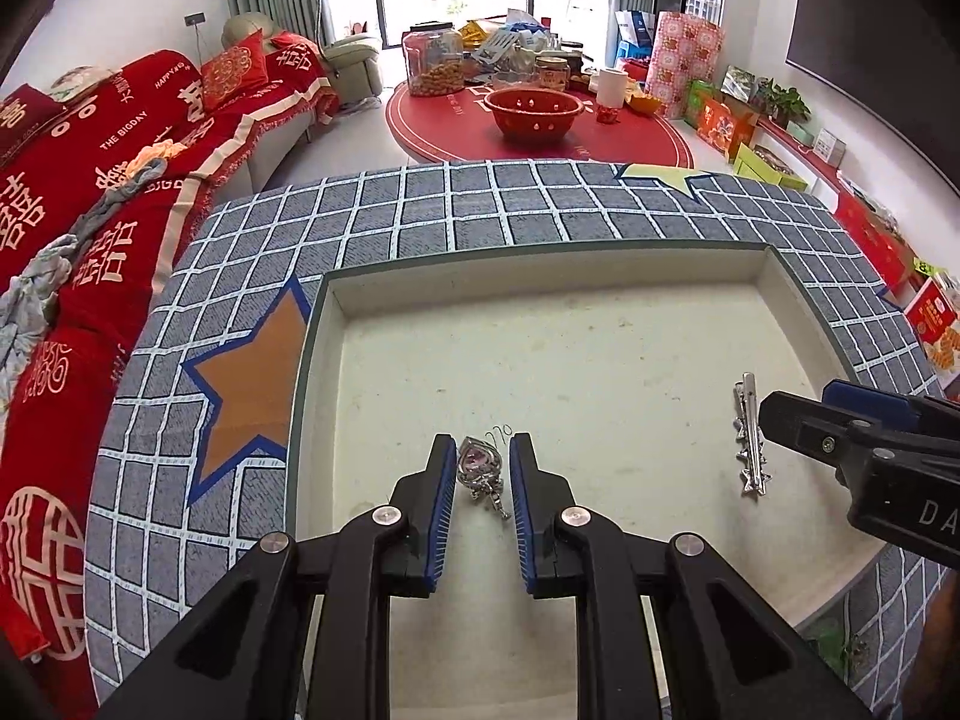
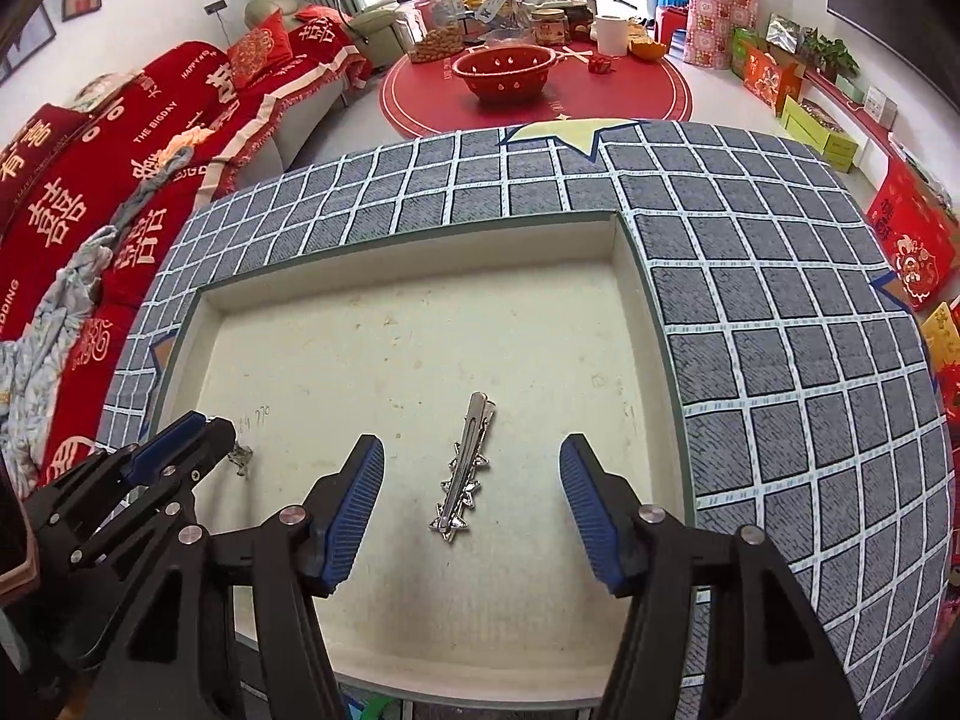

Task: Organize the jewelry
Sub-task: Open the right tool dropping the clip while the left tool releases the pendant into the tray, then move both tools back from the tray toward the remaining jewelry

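Jewelry in a shallow cream tray (image 1: 792, 294), stained floor, dark green rim. Tray on worktop (image 1: 420, 216) under grey-blue grid cloth with star patches, orange one (image 1: 252, 384) by tray's left wall.

Pendant (image 1: 480, 471), silver with pink stone, on tray floor between left gripper (image 1: 480, 450) pads; narrow gap, pad contact unclear from either view, so grip cannot be confirmed.

Hair clip (image 2: 463, 468), silver with little stars, flat on tray floor between right gripper (image 2: 472, 462) pads; wide apart, clear of clip on both sides, nothing held.

Room behind: sofa (image 1: 90, 180) under red covers with white characters, round red table (image 1: 540, 126) crowded with red colander (image 1: 533, 111), jars and packets, bright window beyond, gift boxes along right wall.
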{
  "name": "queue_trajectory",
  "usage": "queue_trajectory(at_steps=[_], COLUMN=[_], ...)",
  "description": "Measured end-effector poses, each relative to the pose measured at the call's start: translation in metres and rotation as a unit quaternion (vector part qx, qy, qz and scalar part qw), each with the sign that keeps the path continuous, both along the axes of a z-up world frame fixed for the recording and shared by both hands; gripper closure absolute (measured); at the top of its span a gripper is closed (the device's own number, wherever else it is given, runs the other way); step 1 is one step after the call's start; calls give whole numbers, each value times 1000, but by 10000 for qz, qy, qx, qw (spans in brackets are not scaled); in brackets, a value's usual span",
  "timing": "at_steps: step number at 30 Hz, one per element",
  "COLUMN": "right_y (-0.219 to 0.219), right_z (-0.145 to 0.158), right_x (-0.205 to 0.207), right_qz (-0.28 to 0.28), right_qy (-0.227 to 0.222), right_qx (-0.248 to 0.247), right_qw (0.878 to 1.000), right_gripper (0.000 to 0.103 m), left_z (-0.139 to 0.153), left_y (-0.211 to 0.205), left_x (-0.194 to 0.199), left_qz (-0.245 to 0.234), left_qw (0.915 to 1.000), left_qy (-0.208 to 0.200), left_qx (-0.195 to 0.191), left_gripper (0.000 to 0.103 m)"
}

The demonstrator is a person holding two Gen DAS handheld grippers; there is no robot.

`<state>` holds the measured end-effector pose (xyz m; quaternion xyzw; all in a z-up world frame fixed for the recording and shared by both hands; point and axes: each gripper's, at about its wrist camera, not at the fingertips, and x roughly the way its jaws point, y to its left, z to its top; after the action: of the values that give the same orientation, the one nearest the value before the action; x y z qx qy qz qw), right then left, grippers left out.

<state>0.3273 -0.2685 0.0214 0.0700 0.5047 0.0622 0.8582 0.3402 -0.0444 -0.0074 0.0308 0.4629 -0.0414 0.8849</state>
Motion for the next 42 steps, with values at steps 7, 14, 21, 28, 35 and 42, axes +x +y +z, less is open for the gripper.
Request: queue_trajectory(at_steps=[7, 14, 21, 28, 35, 42], right_y=[-19, -32, -33, -33, -44, -45], right_z=[22, 40, 58, 64, 58, 33], right_x=[-17, -43, -92, -152, -203, -248], right_qz=[-297, -457, -386, -236, -301, -367], right_qy=[-167, -262, -519, -724, -735, -527], right_qx=[280, 484, 718, 1137, 1318, 860], right_qw=[9990, 9974, 9953, 9906, 9881, 9942], right_gripper=[37, 21, 0, 0, 0, 0], left_z=[19, 43, 62, 61, 38, 3], left_y=[3, 3, 24, 42, 60, 81], left_x=[-12, -43, -105, -164, -205, -234], left_qz=[95, -83, -157, -175, 196, 249], left_qw=[9992, 9979, 9968, 9965, 9979, 9992], left_qy=[-356, -640, -757, -674, -608, -6], left_qx=[-145, -54, -222, -465, 113, -317], left_gripper=[0, 0, 0, 0, 0, 0])
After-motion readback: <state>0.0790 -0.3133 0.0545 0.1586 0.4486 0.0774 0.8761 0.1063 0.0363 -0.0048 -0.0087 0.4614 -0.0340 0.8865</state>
